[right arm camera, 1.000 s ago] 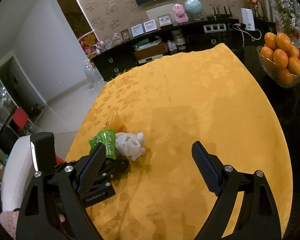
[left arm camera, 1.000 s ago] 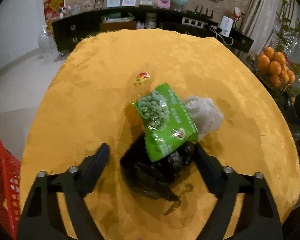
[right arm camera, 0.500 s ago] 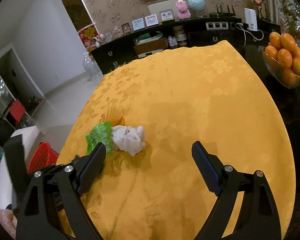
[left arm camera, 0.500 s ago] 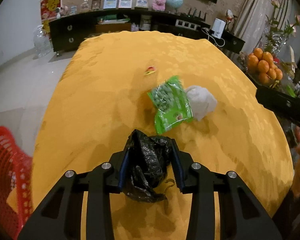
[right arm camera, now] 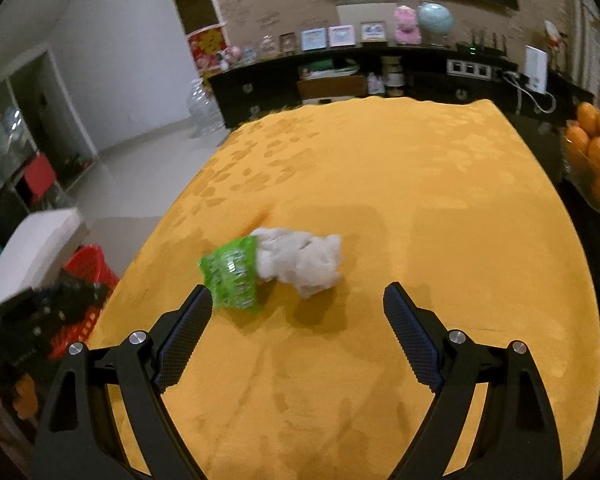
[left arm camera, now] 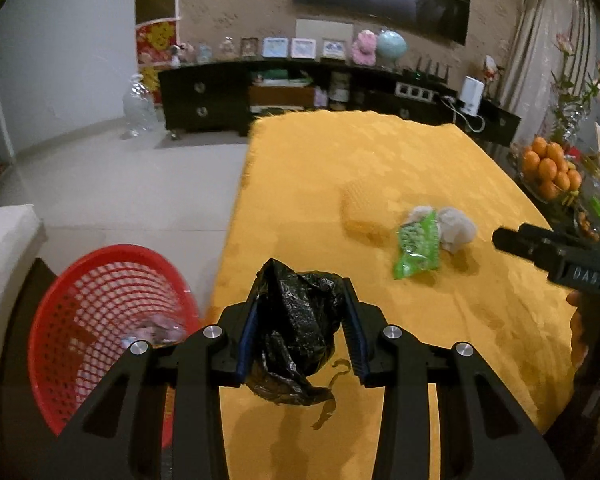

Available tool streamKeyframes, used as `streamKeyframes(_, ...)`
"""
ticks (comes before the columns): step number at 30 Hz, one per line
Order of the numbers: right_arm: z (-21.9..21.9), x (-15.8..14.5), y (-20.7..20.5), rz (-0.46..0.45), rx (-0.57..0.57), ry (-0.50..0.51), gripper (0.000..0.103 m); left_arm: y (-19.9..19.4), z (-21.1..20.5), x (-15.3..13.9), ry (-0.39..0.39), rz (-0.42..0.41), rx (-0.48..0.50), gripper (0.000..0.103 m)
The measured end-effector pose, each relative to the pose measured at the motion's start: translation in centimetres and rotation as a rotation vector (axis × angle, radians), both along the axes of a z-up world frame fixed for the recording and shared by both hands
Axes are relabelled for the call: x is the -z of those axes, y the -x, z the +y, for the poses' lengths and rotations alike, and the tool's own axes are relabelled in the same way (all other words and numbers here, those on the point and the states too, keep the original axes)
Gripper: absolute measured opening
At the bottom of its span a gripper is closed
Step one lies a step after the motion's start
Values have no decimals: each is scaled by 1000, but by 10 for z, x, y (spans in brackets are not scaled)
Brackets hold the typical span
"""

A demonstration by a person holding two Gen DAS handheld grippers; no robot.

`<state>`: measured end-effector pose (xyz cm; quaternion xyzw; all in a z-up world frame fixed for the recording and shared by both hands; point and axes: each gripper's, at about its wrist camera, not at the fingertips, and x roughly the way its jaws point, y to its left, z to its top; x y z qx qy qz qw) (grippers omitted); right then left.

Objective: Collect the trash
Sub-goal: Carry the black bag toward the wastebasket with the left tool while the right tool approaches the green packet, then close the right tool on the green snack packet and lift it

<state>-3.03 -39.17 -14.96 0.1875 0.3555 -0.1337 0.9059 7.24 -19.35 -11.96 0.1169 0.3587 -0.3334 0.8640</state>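
My left tongs (left arm camera: pixel 300 328) are clamped on a crumpled black plastic bag (left arm camera: pixel 296 332), both pads pressed into its sides, bag lifted off the worktop (left arm camera: pixel 380 168) with its loose end dangling below the pads. Those tongs sit over the worktop's left edge; red mesh basket (left arm camera: pixel 100 304) is down on the floor just left of them, some clear crinkled stuff already inside

My right tongs (right arm camera: pixel 298 334) are spread wide, nothing between the pads, hovering above the yellow cloth. Just ahead of them: green snack wrapper (right arm camera: pixel 236 276) near the left pad, touching a wadded grey-white tissue (right arm camera: pixel 300 258) on its right. Both lie flat on the worktop. Wrapper is motion-blurred in the right view

From the left view the same wrapper (left arm camera: pixel 418 246) and tissue (left arm camera: pixel 454 226) are ahead and to the right, well apart from the bag. Right tongs body shows at that view's right edge

Bowl of oranges (left arm camera: pixel 550 168) off the far right of the worktop
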Motion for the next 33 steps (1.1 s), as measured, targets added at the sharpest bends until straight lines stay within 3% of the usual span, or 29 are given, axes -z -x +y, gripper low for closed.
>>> streamKeyframes(20,48,21,-71,82,-167,61,84,-25,30,-5,67,40,-95,36)
streamKeyframes(29,56,34,-95,112,-168,91,71,-30,35,-4,67,56,-113,36)
streamKeyframes(33,58,37,-97,117,-192,90,54,-29,33,-5,64,52,-108,36)
